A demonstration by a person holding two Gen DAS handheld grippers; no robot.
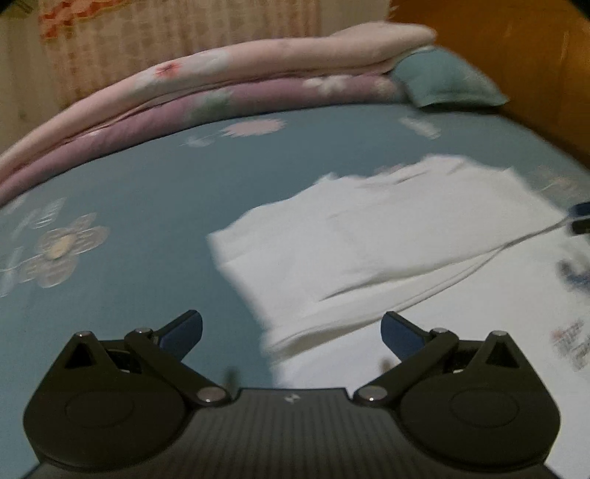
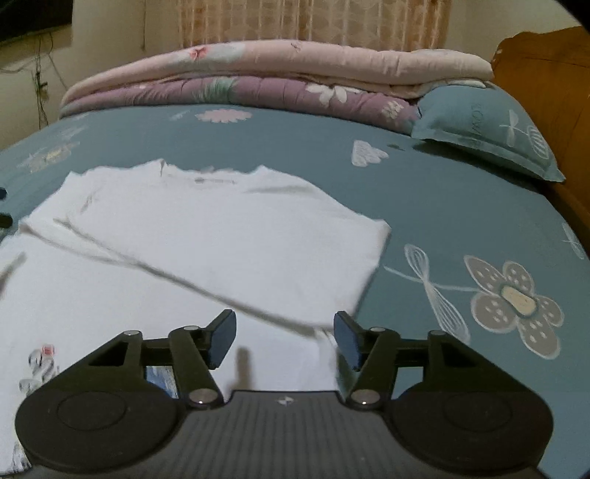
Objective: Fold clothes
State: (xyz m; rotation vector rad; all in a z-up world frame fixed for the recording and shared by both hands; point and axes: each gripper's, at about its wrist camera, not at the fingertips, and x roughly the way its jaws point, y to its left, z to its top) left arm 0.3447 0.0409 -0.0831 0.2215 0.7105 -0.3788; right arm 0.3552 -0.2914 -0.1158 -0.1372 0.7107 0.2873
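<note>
A white T-shirt (image 1: pixel 368 239) lies on a teal floral bedsheet (image 1: pixel 147 206), one part folded over the body, a small print near its lower edge. It also shows in the right wrist view (image 2: pixel 206 235). My left gripper (image 1: pixel 291 331) is open and empty, above the shirt's left edge. My right gripper (image 2: pixel 284 337) is open and empty, above the shirt's right edge near the fold line. The right gripper's tips (image 1: pixel 579 221) show at the far right of the left wrist view.
Folded pink and purple quilts (image 2: pixel 265 77) are stacked along the far side of the bed. A teal pillow (image 2: pixel 486 129) lies at the back right against a wooden headboard (image 2: pixel 553 92). A curtain (image 2: pixel 313 22) hangs behind.
</note>
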